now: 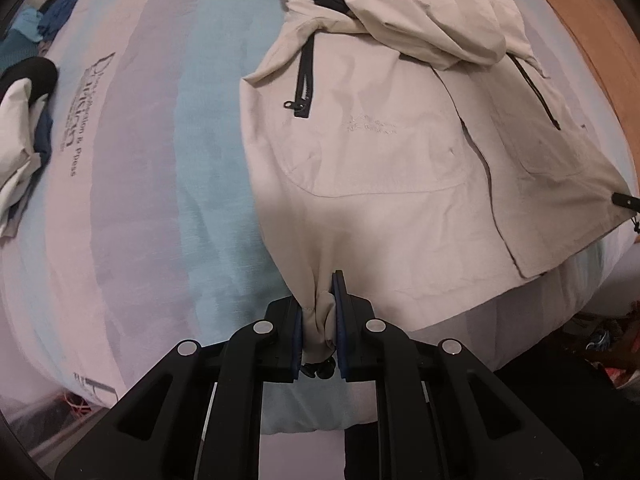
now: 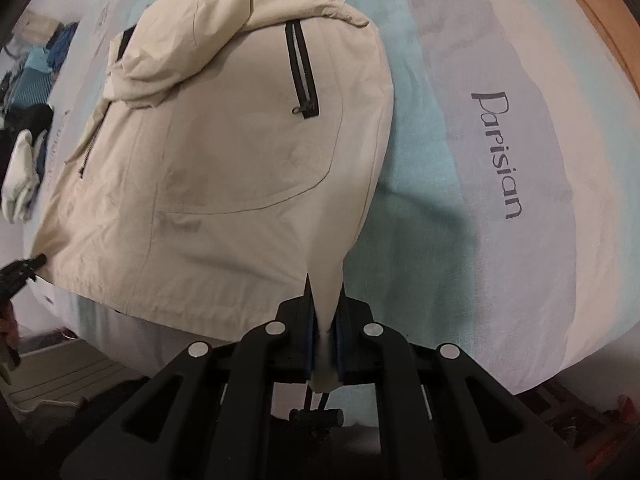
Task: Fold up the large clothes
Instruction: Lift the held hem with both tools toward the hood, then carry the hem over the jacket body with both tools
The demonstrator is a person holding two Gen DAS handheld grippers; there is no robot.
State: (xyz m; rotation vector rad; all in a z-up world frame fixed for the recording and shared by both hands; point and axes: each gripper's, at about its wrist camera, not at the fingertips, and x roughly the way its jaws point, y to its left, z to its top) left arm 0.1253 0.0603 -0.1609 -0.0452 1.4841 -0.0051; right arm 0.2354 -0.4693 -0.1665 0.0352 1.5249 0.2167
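Note:
A large beige jacket (image 1: 380,140) with black zips lies front up on a bed, its sleeves folded across the chest. My left gripper (image 1: 320,320) is shut on the jacket's bottom hem corner, bunched between the blue pads, with a black cord toggle hanging below. In the right wrist view the same jacket (image 2: 224,152) spreads to the left. My right gripper (image 2: 326,320) is shut on the other hem corner, pulled up into a taut peak, and a cord toggle dangles under it. Both corners are lifted off the bed.
The bedsheet (image 1: 152,160) is striped blue, lilac and white with printed words (image 2: 498,156). A pile of other clothes (image 1: 20,120) lies at the far left. A wooden bed edge (image 1: 592,12) runs along the right. Floor clutter shows below the mattress.

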